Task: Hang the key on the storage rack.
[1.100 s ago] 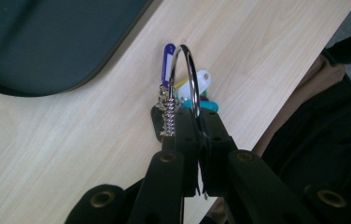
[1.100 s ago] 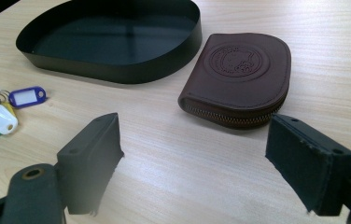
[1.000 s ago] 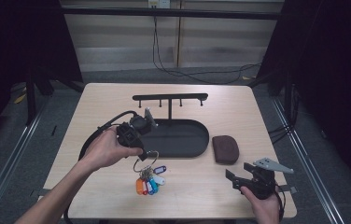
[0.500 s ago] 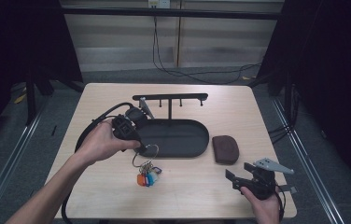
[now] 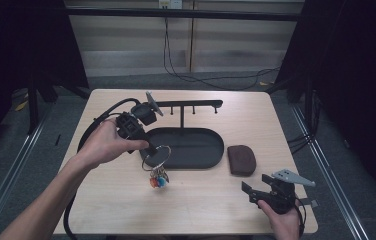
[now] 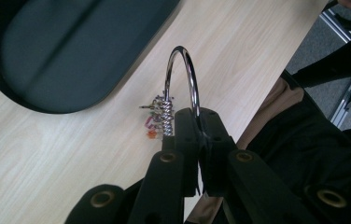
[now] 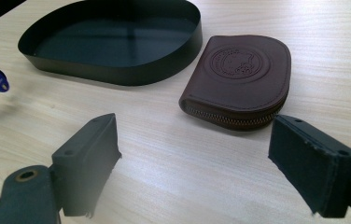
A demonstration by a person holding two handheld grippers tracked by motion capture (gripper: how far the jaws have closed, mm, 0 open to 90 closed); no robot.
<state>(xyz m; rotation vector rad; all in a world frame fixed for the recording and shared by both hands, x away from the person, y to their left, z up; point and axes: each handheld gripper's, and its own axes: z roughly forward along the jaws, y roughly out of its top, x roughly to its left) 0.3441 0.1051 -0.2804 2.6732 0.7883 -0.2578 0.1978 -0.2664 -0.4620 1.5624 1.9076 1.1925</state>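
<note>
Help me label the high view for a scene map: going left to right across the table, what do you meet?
Left gripper → key ring with coloured tags → black oval tray → brown zip pouch → right gripper.

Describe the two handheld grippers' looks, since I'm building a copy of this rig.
Both are black. The left gripper trails a thick black cable. The right gripper carries a grey three-cornered plate; its pads are flat, rectangular and frayed-edged, with brass-coloured rivets.
</note>
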